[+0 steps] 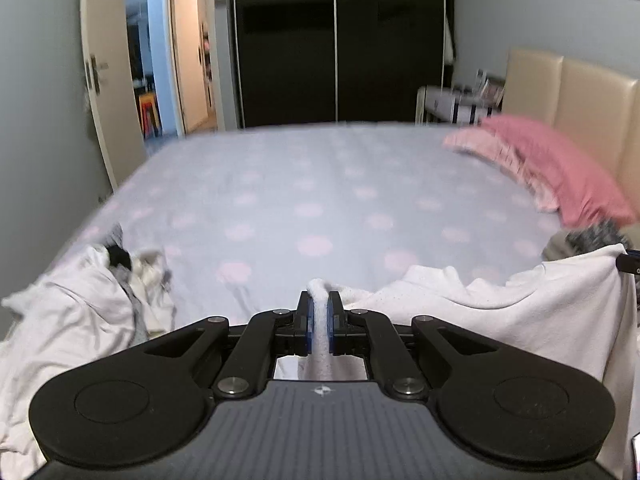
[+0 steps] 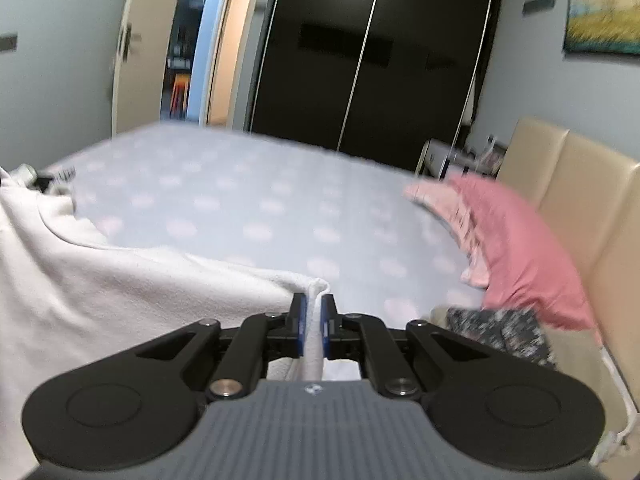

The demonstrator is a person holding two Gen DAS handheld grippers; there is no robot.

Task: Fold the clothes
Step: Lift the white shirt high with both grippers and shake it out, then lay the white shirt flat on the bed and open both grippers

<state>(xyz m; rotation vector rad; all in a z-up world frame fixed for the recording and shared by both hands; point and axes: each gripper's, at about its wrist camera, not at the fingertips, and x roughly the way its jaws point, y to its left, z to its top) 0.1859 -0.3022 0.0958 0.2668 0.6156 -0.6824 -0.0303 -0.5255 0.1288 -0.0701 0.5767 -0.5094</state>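
A white garment (image 1: 500,312) hangs stretched between my two grippers above the near edge of the bed. My left gripper (image 1: 319,300) is shut on one corner of it, the cloth pinched between the blue pads. My right gripper (image 2: 314,304) is shut on the other corner, and the white garment (image 2: 120,280) spreads away to the left in that view. The far right edge of the left wrist view shows a dark part of the right gripper (image 1: 628,262) behind the cloth.
The bed (image 1: 312,184) has a pale sheet with pink dots. A heap of white and grey clothes (image 1: 80,312) lies at its near left. A pink pillow (image 2: 516,248) and patterned cloth (image 2: 496,332) lie by the beige headboard (image 2: 580,184). A black wardrobe (image 1: 336,40) stands beyond.
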